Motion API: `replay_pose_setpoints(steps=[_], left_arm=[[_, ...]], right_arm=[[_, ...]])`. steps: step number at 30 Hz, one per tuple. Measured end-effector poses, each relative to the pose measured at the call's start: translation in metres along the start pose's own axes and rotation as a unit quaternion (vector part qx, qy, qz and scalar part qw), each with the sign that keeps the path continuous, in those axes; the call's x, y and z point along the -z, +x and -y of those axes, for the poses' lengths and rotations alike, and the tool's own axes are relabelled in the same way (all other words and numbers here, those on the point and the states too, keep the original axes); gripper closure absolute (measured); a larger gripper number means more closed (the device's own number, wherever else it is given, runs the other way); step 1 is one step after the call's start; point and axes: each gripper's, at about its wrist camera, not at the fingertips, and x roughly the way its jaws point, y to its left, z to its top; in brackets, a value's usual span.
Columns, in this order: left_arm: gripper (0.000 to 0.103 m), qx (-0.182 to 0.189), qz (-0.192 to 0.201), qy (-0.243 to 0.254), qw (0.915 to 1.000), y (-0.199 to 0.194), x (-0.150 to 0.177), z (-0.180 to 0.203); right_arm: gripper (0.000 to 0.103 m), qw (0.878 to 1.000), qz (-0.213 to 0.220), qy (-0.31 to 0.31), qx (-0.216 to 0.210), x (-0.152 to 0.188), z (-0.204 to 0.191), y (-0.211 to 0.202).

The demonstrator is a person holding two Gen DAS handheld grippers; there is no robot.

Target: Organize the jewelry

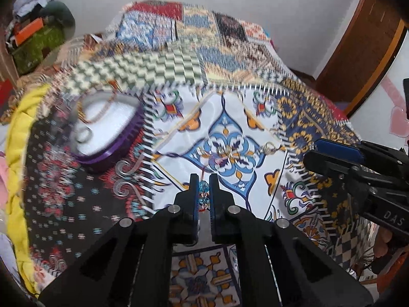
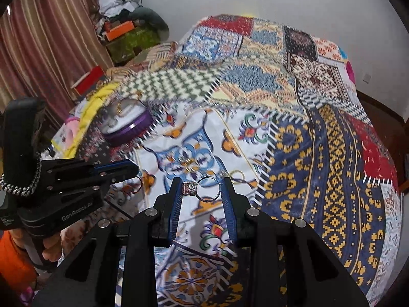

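1. A patchwork quilt [image 2: 319, 133] covers the bed.
2. A purple box [image 1: 112, 138] sits far left on it, with a chain and ring inside.
3. The left claw [image 1: 203, 179] is nearly closed, pinching a blue bead string [image 1: 203, 192].
4. The right claw [image 2: 202, 181] clamps a silver ring [image 2: 204, 188] above the quilt.
5. Loose pieces [image 1: 230, 151] lie mid-quilt.

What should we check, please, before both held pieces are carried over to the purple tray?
1. Right gripper pinches the silver ring: ok.
2. Left gripper is shut on the beaded piece: ok.
3. Beaded piece fully clear of the bedspread: cannot tell.
4. Purple tray has bare white floor left: ok.
5. Loose jewelry on the bedspread lies apart from both grippers: ok.
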Motion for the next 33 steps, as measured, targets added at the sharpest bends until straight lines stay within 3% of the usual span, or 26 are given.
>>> replay_pose_setpoints(steps=[6, 15, 33], left_arm=[[0.098, -0.027, 0.054, 0.012, 0.9981, -0.042, -0.009, -0.003], [0.098, -0.036, 0.116, 0.024, 0.9923, -0.082, -0.024, -0.008], [0.098, -0.064, 0.178, 0.007, 0.9818, -0.106, -0.057, -0.050]], right_arm=[[0.075, 1.000, 0.020, -0.006, -0.008, -0.010, -0.013, -0.010], [0.075, 0.999, 0.044, -0.016, -0.020, -0.029, -0.031, -0.018], [0.075, 0.995, 0.076, -0.033, -0.058, -0.079, -0.063, 0.000]])
